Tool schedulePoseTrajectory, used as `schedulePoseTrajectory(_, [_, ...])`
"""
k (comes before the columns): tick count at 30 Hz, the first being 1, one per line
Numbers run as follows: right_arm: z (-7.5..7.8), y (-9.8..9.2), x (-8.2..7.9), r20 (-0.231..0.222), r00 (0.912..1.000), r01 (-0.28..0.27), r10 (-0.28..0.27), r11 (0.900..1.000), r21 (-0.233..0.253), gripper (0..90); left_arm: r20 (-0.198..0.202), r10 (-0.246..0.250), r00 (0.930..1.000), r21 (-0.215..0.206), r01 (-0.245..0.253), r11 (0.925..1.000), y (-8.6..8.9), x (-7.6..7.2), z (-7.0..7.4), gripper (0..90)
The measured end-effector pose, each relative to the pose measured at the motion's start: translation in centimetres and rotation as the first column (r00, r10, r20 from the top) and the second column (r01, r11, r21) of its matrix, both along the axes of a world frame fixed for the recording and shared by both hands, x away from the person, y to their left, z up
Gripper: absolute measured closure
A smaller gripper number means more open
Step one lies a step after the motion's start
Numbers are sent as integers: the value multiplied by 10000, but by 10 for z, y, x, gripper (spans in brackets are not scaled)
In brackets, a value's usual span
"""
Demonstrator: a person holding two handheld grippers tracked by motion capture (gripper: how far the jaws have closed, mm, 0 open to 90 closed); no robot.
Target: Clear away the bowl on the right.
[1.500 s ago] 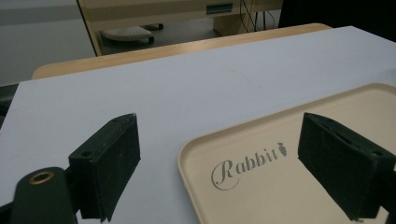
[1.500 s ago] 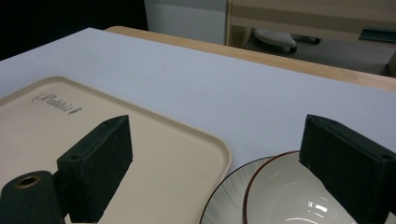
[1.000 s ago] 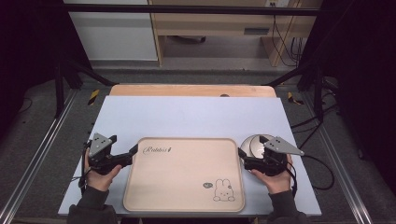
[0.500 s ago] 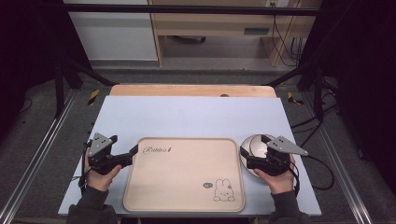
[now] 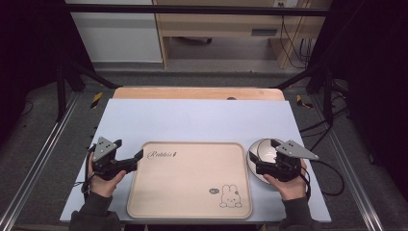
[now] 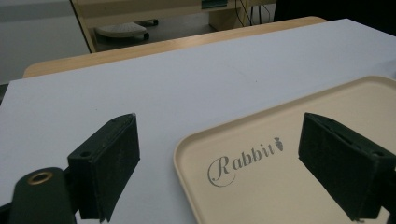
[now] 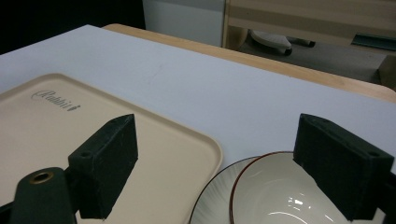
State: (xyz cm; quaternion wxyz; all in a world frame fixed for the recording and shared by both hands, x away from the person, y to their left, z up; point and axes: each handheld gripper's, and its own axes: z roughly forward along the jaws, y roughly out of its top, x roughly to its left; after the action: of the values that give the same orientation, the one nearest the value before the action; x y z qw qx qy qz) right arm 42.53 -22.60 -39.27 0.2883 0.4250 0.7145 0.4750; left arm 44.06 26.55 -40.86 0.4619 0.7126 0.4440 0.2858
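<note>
While both grippers stand with jaws spread wide and hold nothing, the left gripper (image 5: 139, 156) straddles the tray (image 5: 192, 180) at its ten o'clock corner, likely readying a pinch on the rim. The right gripper (image 5: 254, 166) hovers over the bowl (image 5: 260, 151) at the tray's three o'clock, on the table (image 5: 202, 120). Its hand hides the bowl's near side; a plate (image 7: 210, 205) seems to sit beneath, cut off.

Bowl (image 5: 262, 155) right of tray (image 5: 190, 183)
</note>
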Motion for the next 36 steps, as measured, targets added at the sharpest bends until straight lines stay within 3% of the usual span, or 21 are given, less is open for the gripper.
schedulePoseTrajectory(17, [7,-14,-3,331,9984,446,-451,9989,158,205,-24,-38,10000,58,38,10000,-2,0,-1,122])
schedulePoseTrajectory(36, [11,-31,-4,35,9950,996,-998,9944,348,212,-56,-53,10000,105,54,9999,-3,1,-2,122])
